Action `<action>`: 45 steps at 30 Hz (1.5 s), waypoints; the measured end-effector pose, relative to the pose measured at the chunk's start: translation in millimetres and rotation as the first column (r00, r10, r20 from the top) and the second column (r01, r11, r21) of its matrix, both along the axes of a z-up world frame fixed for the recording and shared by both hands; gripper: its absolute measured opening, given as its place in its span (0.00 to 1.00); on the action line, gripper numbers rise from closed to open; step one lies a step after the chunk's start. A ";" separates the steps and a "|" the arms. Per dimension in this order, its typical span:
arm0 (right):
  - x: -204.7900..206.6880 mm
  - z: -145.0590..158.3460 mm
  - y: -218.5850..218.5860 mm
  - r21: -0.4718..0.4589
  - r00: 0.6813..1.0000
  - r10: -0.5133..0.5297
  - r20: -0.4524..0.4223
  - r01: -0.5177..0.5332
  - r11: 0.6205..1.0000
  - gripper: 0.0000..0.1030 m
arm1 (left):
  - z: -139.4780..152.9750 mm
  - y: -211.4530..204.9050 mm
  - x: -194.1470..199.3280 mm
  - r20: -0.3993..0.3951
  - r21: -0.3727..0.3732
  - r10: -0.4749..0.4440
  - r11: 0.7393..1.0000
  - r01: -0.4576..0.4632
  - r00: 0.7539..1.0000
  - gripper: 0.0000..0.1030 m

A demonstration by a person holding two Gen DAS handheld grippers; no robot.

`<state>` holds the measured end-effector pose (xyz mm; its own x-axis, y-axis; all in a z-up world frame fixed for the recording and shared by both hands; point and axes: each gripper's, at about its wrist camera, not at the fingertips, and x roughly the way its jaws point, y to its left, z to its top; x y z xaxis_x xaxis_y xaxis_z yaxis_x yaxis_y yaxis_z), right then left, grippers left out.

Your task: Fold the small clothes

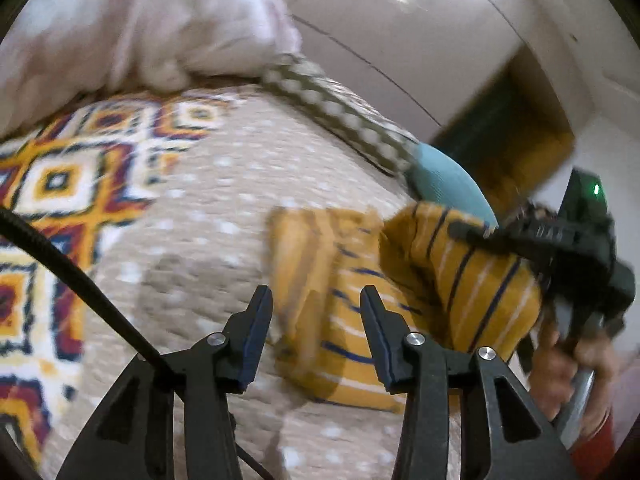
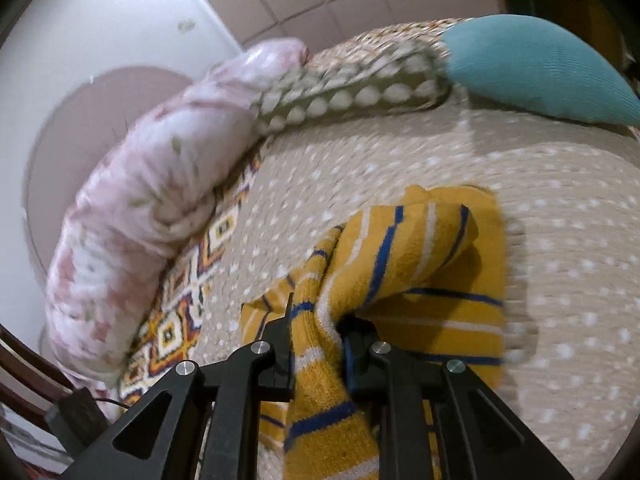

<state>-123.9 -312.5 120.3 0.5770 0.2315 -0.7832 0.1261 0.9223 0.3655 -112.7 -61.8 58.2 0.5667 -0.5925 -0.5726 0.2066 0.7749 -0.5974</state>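
Right gripper (image 2: 316, 320): clamped on a bunched fold of the mustard striped garment (image 2: 416, 256), cloth squeezed between both pads and trailing toward the lens.
Left gripper (image 1: 316, 304): jaws stand apart with nothing pinched; its tips hover just above the garment's near-left edge, not gripping it.
Garment: a small yellow knit piece with navy and white stripes, lying partly flat on the dotted beige bedspread (image 2: 400, 152); its right portion is lifted and draped over from the right gripper, seen in the left wrist view at (image 1: 460, 280).
Surroundings: a pink floral quilt (image 2: 132, 200) heaped at the far left, a checked cushion (image 2: 352, 88) and a teal pillow (image 2: 532, 68) along the far edge, a patterned blanket (image 1: 60, 184) to the left.
Person: a hand (image 1: 576, 364) wraps the right gripper's handle at the right of the left wrist view.
Step in hand: likely carrying one side of the garment across to make a fold; both views are motion-blurred.
Next move: probably lay the lifted flap squarely over the flat part, edges matched, then let go; the free gripper could pin the near-left edge so the lower layer does not drag.
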 end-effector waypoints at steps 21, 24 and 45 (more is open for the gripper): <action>12.3 15.2 48.9 0.056 0.976 0.207 0.060 -0.211 0.976 0.70 | -7.5 21.8 7.3 -0.006 -0.179 0.039 0.983 -0.040 0.999 0.77; 2.0 11.7 29.8 0.018 0.985 0.168 0.051 -0.169 0.986 0.70 | -1.3 0.3 12.7 0.025 -0.137 -0.016 0.990 0.019 1.000 0.79; -42.3 -26.6 -66.0 0.056 0.999 -0.024 0.041 0.022 0.998 0.70 | -61.3 -16.0 32.0 -0.195 -0.199 -0.060 0.980 0.020 0.979 0.16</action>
<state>-166.2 -378.4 93.7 0.6142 0.2607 -0.7449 0.1305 0.8973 0.4217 -80.7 -77.8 -3.1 0.4261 -0.7240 -0.5425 0.0965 0.6326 -0.7684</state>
